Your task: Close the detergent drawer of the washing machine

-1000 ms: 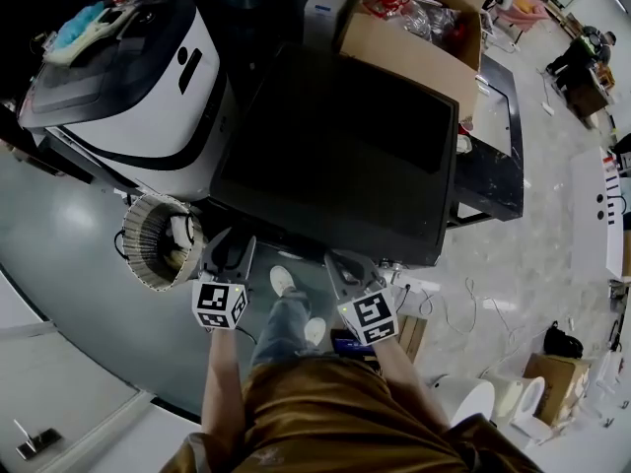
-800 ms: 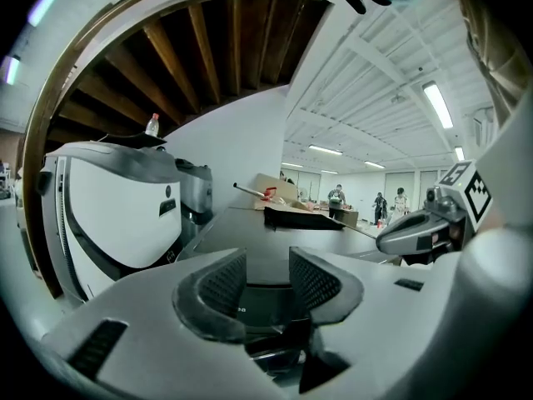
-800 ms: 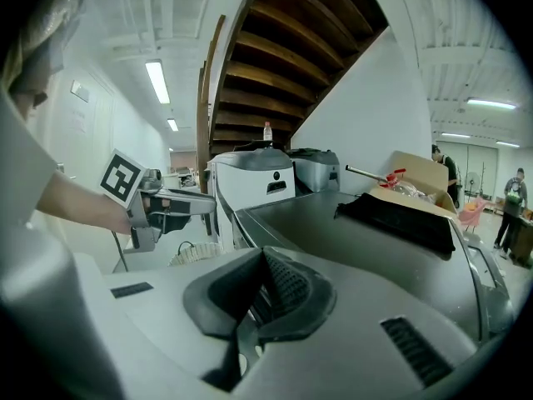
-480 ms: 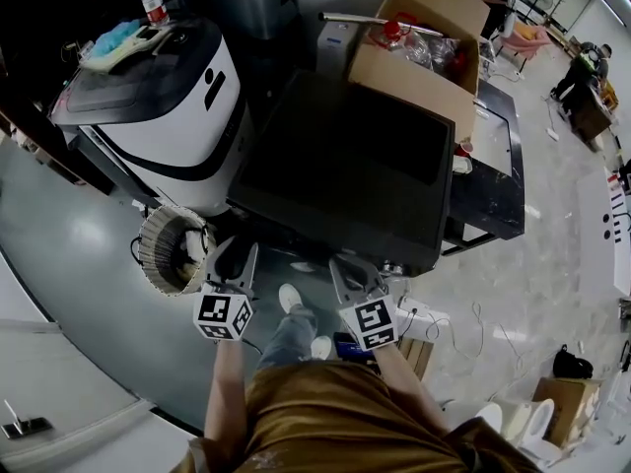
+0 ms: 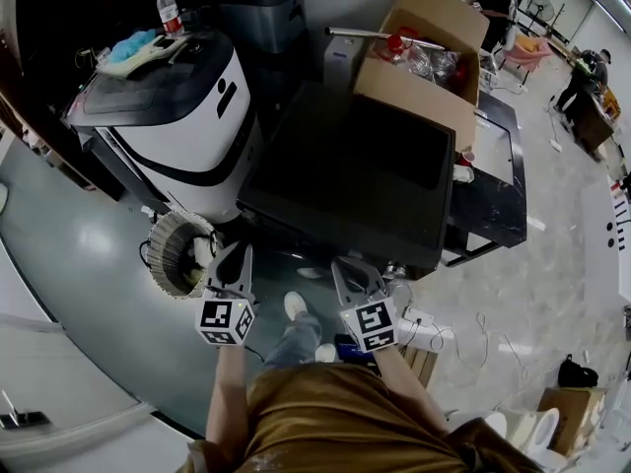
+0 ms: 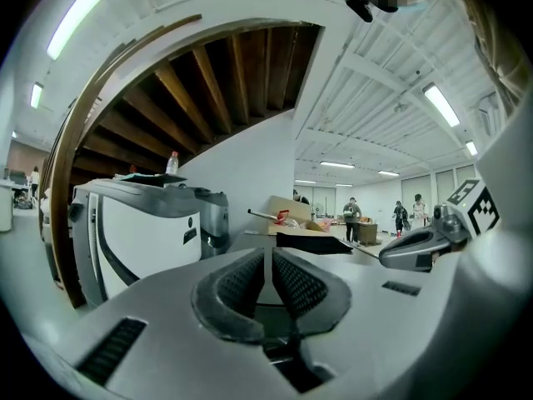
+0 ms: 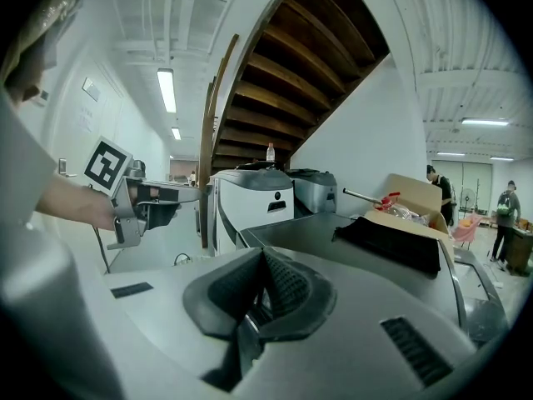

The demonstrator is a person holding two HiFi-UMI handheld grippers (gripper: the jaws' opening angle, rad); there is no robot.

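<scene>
Two grippers are held out side by side in the head view, the left gripper [image 5: 235, 256] and the right gripper [image 5: 351, 270]. Both are just short of the near edge of a dark-topped machine [image 5: 335, 180], which I take for the washing machine. Its front face drops away under that edge, so the detergent drawer is hidden here. A white and black appliance [image 5: 187, 116] stands at its left, and a cardboard box [image 5: 419, 62] stands behind it.

The left gripper view shows its pads closing, with a thin slit between them and nothing in it. Beyond them lies the machine's flat top; no drawer shows.

The right gripper view shows its jaws met at the tips and empty. A black mat [image 7: 387, 244] lies on the machine's top, and the drawer is again out of sight.

Such a drawer is probably light, stiff plastic on slides. It likely wants a flat push on the middle of its front panel rather than a grip. A push near one end might skew and jam it.

No brand can be read. The bottle [image 5: 170, 8] has a red label too small to read, and the white appliance carries a small dark mark [image 5: 225, 95]. The marker cubes [image 5: 225, 321] bear only square patterns.
</scene>
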